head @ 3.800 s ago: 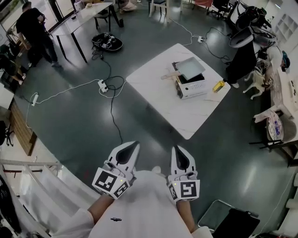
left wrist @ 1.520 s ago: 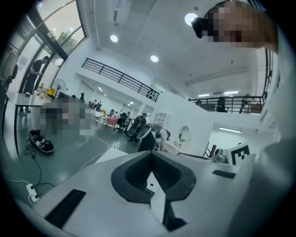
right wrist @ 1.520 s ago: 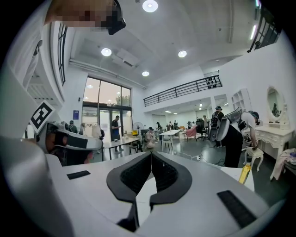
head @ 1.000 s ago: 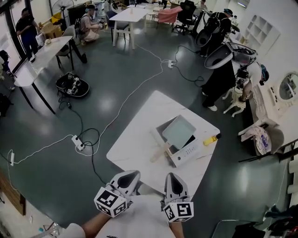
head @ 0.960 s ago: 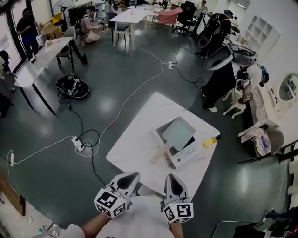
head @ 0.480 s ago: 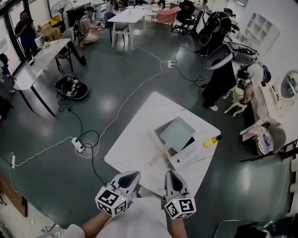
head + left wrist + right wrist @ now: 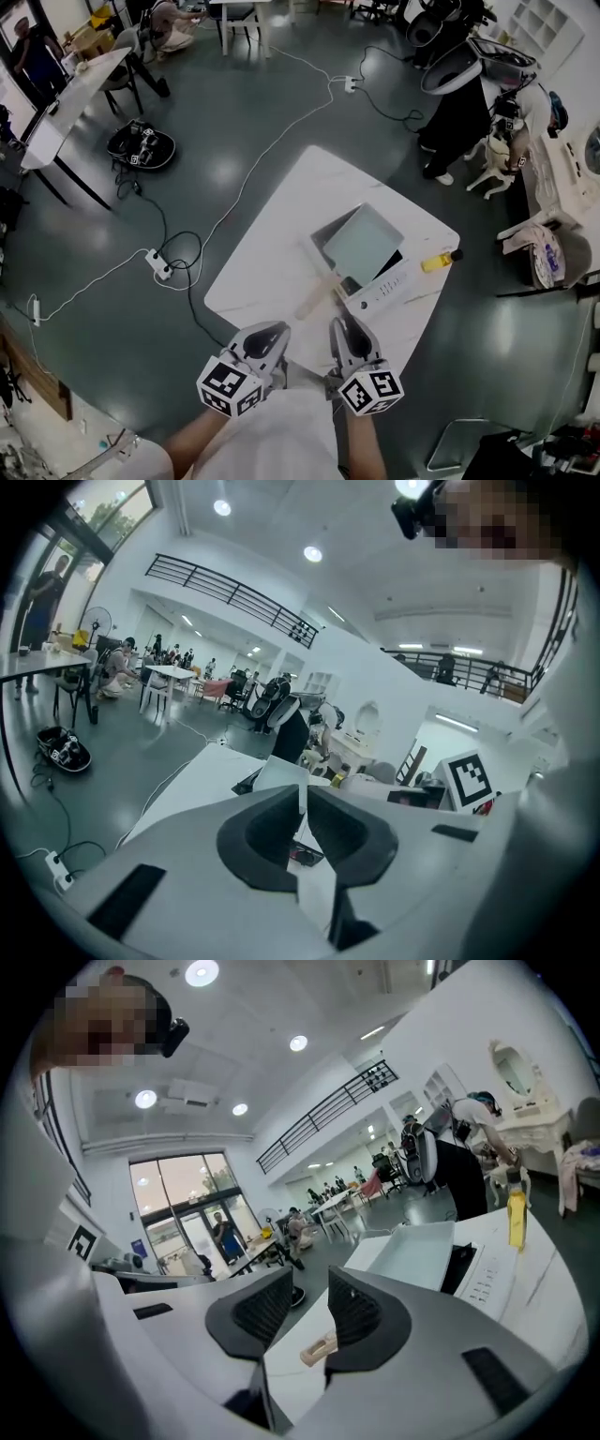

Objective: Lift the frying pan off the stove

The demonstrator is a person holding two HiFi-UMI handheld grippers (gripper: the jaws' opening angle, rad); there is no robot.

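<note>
A square grey-green frying pan [image 7: 361, 246] with a wooden handle [image 7: 316, 298] sits on a white box stove [image 7: 389, 286] on the white table [image 7: 272, 262]. The handle points toward me. Both grippers hover at the table's near edge, short of the handle. My left gripper [image 7: 265, 336] is shut with nothing in it, and the pan [image 7: 281, 772] shows beyond its tips [image 7: 302, 794]. My right gripper [image 7: 345, 330] has its jaws opening with a bare gap between them [image 7: 309, 1283]. The handle end [image 7: 317, 1349] lies on past that gap, ahead of the pan [image 7: 417, 1251].
A yellow bottle [image 7: 441, 261] lies on the table right of the stove. Cables and a power strip [image 7: 157, 265] cross the floor to the left. A person [image 7: 459, 94] bends over beyond the table's far right corner. Other tables [image 7: 66, 103] stand at the far left.
I have come closer: the table and pan sit nearer and larger in the head view, and both grippers now reach the table's near edge.
</note>
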